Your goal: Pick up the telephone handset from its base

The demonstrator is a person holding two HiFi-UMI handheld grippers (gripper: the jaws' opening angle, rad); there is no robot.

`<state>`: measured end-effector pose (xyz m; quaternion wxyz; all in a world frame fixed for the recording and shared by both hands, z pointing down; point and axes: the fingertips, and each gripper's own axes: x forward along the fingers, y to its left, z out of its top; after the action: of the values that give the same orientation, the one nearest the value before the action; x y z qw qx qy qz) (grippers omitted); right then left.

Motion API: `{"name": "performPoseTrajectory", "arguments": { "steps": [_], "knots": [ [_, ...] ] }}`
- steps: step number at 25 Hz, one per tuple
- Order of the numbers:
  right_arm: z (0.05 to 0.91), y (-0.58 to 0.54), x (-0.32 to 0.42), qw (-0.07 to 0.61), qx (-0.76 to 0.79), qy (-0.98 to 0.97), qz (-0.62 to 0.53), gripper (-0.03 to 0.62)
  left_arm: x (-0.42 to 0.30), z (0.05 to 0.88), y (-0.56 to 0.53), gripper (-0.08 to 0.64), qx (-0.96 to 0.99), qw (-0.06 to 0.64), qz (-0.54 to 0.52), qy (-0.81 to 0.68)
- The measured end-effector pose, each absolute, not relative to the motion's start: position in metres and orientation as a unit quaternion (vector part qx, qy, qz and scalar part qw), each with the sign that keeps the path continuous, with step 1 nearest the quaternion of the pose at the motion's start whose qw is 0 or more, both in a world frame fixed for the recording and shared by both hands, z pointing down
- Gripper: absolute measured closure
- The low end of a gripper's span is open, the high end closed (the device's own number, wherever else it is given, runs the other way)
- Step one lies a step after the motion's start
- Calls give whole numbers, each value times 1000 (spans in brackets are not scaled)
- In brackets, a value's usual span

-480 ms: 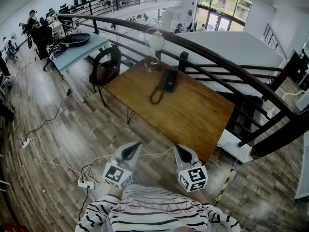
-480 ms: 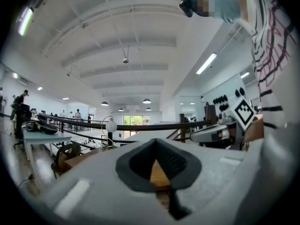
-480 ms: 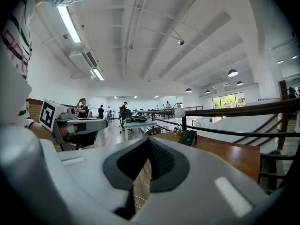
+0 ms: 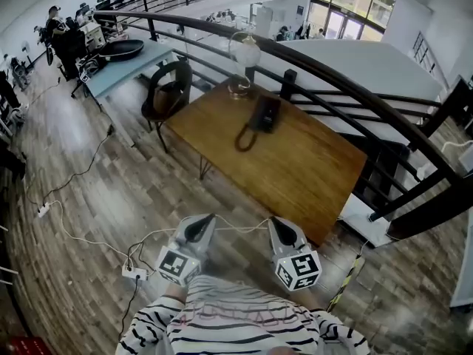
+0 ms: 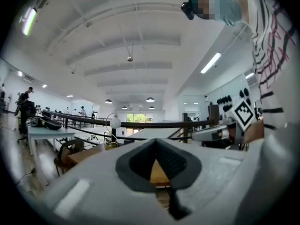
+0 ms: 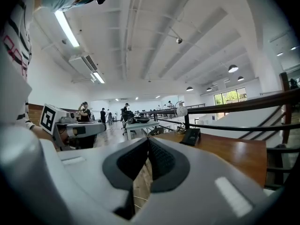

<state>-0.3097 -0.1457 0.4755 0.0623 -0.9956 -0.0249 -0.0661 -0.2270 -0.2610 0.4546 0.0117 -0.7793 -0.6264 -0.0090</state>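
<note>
The black telephone [image 4: 264, 114] lies with its handset on the base at the far end of the wooden table [image 4: 310, 168]. Its coiled cord [image 4: 244, 137] loops toward me. The right gripper view shows the telephone [image 6: 192, 136] small and distant on the table [image 6: 234, 153]. My left gripper [image 4: 208, 220] and right gripper [image 4: 274, 222] are held close to my body over the floor, well short of the table's near corner. Both are shut, with nothing between the jaws. The left gripper [image 5: 156, 143] points level toward the table; the right gripper [image 6: 147, 142] tilts slightly down.
A glass globe lamp [image 4: 244, 54] stands beside the telephone. A black railing [image 4: 332, 72] runs behind the table. A dark chair [image 4: 166, 95] sits at its left end. Cables and a power strip [image 4: 133, 272] lie on the wood floor. A grey-blue table [image 4: 118, 69] stands at the back left.
The head view has shifted a little, so the table and telephone sit slightly further right. Both grippers stay shut and in the same place before my body.
</note>
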Motion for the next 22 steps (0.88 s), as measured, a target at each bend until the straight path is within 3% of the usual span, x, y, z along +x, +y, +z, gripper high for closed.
{"name": "performPoseTrajectory", "arguments": {
  "steps": [8,10,12,22],
  "knots": [
    [476,-132,-258,56,-995,-55,-65,574,-169,459,-246,555,-761,-3,-11,-648],
    [476,-128,-237,59,-994,-65,-67,532,-147,459,-242,501,-755,-4,-13,-656],
    [476,-125,-214,63,-992,-77,-72,483,-122,459,-240,492,-751,-4,-17,-660],
    [467,-110,-104,76,-983,-149,-78,418,0,449,-217,430,-700,5,-34,-713]
  ]
}}
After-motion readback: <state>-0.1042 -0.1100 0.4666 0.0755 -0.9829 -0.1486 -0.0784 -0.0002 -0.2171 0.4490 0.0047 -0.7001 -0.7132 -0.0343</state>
